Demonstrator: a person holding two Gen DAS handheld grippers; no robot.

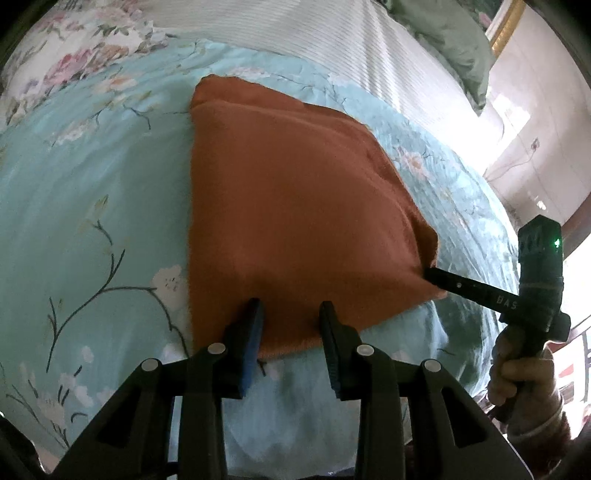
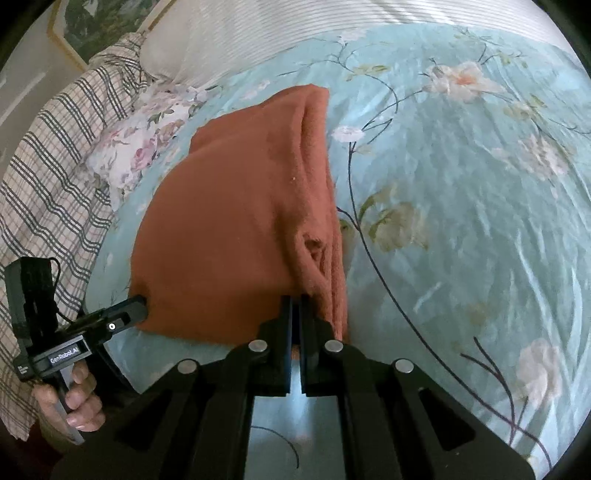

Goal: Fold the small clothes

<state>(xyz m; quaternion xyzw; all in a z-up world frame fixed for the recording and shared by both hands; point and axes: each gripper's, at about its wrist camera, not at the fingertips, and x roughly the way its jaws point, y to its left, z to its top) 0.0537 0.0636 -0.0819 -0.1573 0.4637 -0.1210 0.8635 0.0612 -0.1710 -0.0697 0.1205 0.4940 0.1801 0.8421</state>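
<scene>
An orange-brown folded cloth lies flat on the light blue floral bedspread. My left gripper is open, its fingers straddling the cloth's near edge. My right gripper is shut on the cloth's near right corner, where the fabric bunches in folds. In the left wrist view the right gripper's fingertip touches the cloth's right corner. In the right wrist view the left gripper sits at the cloth's near left corner.
A white striped sheet and a green pillow lie at the bed's far end. A plaid blanket and a floral pillow lie left of the cloth. A white wall stands beyond the bed.
</scene>
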